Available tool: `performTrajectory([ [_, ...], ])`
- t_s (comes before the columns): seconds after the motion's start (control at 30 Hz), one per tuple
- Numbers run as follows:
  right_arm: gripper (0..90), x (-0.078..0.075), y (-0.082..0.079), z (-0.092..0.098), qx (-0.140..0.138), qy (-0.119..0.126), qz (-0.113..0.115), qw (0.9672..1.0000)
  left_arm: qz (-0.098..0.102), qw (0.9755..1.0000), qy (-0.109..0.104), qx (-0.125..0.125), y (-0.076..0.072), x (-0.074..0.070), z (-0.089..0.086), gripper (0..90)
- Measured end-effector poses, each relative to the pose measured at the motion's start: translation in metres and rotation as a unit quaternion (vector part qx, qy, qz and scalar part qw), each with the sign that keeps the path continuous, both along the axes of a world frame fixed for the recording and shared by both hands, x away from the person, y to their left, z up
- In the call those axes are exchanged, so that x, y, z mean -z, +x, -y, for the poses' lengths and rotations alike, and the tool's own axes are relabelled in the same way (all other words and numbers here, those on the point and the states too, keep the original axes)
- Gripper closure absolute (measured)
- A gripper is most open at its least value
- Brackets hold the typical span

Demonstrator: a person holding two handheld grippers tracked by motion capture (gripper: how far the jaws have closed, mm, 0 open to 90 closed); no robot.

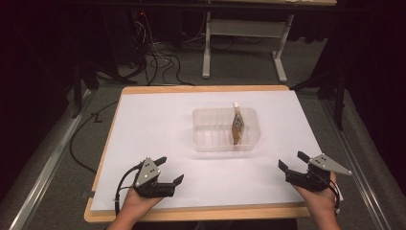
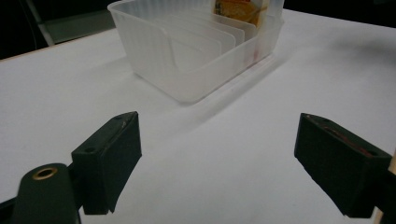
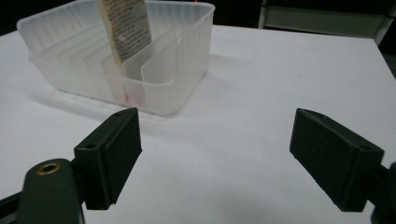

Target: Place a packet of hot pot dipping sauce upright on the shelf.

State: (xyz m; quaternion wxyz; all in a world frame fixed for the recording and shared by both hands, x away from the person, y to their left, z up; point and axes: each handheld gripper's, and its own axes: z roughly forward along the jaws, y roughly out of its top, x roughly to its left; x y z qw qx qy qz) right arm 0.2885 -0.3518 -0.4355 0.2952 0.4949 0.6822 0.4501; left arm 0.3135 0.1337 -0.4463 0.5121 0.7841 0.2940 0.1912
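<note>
A clear plastic bin [image 1: 205, 136] with upright dividers stands mid-table. A flat brown-and-white pouch [image 1: 237, 125] leans in one of its right-hand slots, spout end up. The bin [image 2: 154, 51] and the orange face of the pouch [image 2: 238, 10] appear in the left gripper view; the right gripper view has the bin [image 3: 184, 60] and the printed back of the pouch [image 3: 125, 30]. My left gripper [image 1: 171, 170] rests open near the front left edge. My right gripper [image 1: 293, 160] is open at the front right. Both pairs of jaws are empty and point toward the bin.
A white sheet [image 1: 158, 124] covers the wooden table [image 1: 191, 214]. Beyond the far edge are the legs of a desk [image 1: 207, 52], loose cables [image 1: 158, 62] on a grey floor and dark stands at both sides.
</note>
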Motion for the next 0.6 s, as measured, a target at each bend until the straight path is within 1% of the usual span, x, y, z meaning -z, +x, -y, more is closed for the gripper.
performTrajectory([
  [0.03, 16.7, 0.001, 0.001, -0.002, -0.002, 0.003, -0.003, 1.0000, -0.004, 1.0000, 0.005, 0.002, 0.001, 0.001, 0.002, 15.1],
  [0.07, 16.6, 0.002, 0.003, -0.004, -0.008, -0.001, -0.002, 1.0000, -0.004, 1.0000, 0.007, 0.001, 0.001, 0.001, 0.004, 15.1],
  [0.13, 16.6, 0.002, 0.003, -0.006, -0.009, -0.001, -0.004, 1.0000, -0.003, 1.0000, 0.008, 0.002, 0.001, 0.001, 0.004, 15.1],
  [0.17, 16.7, 0.001, 0.002, -0.007, -0.012, -0.003, 0.001, 0.9999, -0.003, 1.0000, 0.006, 0.001, 0.002, 0.001, 0.004, 15.1],
  [0.23, 16.7, 0.001, 0.000, -0.004, -0.011, -0.005, 0.004, 0.9999, -0.003, 1.0000, 0.005, -0.001, 0.002, 0.001, 0.004, 15.1],
  [0.37, 17.0, 0.001, -0.002, 0.001, -0.003, 0.003, 0.003, 1.0000, -0.003, 1.0000, 0.007, 0.001, 0.003, 0.001, 0.004, 15.1],
  [0.47, 18.0, 0.001, -0.002, 0.006, 0.011, 0.007, 0.003, 0.9999, -0.002, 1.0000, 0.007, 0.005, 0.002, 0.001, 0.004, 15.1],
  [0.5, 18.0, 0.001, -0.002, 0.006, 0.011, 0.007, 0.003, 0.9999, -0.002, 1.0000, 0.007, 0.006, 0.002, 0.001, 0.005, 15.1],
  [0.6, 18.6, 0.004, -0.001, 0.009, 0.017, 0.008, -0.005, 0.9998, 0.001, 0.9999, 0.006, 0.009, 0.002, 0.000, 0.006, 15.1],
])
